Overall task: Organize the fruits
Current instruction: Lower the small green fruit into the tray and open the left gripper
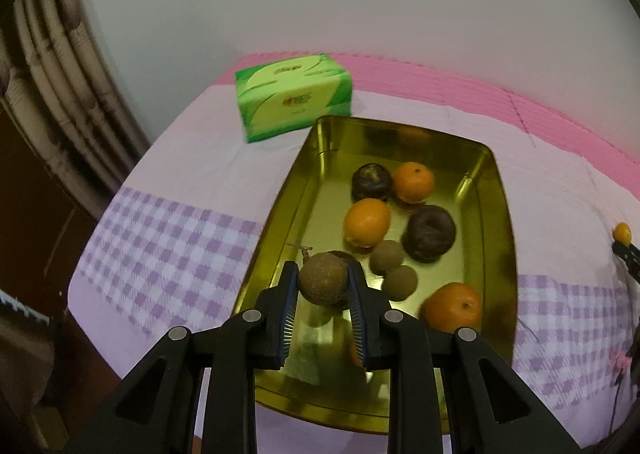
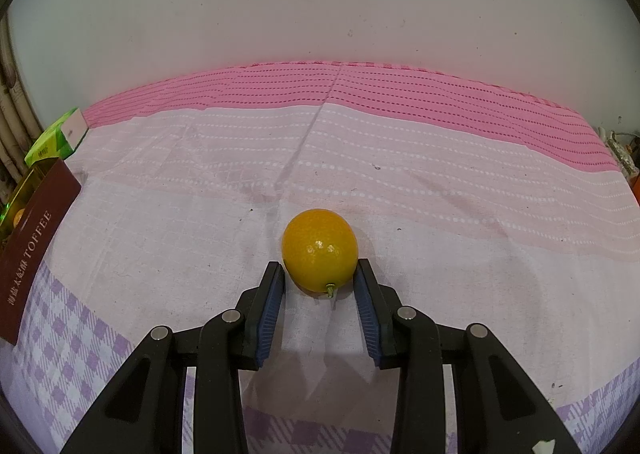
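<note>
My left gripper (image 1: 323,278) is shut on a brown longan (image 1: 322,282) and holds it above the near end of a gold tin tray (image 1: 276,221). In the tray lie three oranges (image 1: 367,222), two dark purple fruits (image 1: 429,233) and two more longans (image 1: 386,257). My right gripper (image 2: 319,274) sits on the cloth with its fingertips touching both sides of a yellow-orange kumquat (image 2: 319,249), stem toward me. The kumquat (image 1: 622,232) and right gripper also show at the right edge of the left wrist view.
A green tissue box (image 1: 294,95) stands behind the tray. The tray's dark red outer wall, printed TOFFEE (image 2: 36,242), is at the left of the right wrist view. A pink and purple-checked cloth (image 2: 440,181) covers the table. A white wall is behind.
</note>
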Tool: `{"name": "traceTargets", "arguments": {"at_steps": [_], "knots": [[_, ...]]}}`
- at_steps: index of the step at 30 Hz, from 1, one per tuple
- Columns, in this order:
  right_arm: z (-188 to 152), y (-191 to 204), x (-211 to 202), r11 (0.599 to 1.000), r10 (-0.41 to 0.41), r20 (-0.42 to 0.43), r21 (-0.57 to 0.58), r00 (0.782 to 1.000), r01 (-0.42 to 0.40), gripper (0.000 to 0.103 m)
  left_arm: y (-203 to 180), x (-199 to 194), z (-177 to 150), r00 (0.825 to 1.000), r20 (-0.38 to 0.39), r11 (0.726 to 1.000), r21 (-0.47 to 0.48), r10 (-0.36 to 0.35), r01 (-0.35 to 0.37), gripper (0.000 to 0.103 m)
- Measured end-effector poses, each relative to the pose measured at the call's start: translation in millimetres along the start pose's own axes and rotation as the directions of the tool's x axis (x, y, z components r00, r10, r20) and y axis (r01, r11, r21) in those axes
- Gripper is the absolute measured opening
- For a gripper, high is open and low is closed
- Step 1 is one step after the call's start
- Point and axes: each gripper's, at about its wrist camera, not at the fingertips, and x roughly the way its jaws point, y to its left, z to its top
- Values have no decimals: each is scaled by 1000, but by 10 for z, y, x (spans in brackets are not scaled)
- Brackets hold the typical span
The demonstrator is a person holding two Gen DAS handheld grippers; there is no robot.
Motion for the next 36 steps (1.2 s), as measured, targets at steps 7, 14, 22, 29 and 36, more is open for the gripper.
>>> {"name": "traceTargets", "arguments": {"at_steps": [7,14,22,29,36], "knots": [[10,-11,3,1000,2,0,1,1000,-2,34,81,73,0,1000,-10,1000,-23,11,-11,26],[9,-23,-1,1000,6,1,5,1000,-6,34,66,89,-14,999,-26,999,-30,-24,23,26],[11,-22,-4,1000,7,1,5,1000,-7,34,-23,91,-90,996,-85,1000,24,1,1,26],[11,-24,-5,1000,7,1,6,1000,-7,34,-101,149,-176,992,-108,996,71,64,-56,26],[11,-26,-3,1000,7,1,6,1000,-7,34,-37,181,-217,990,-125,997,54,68,-62,26]]}}
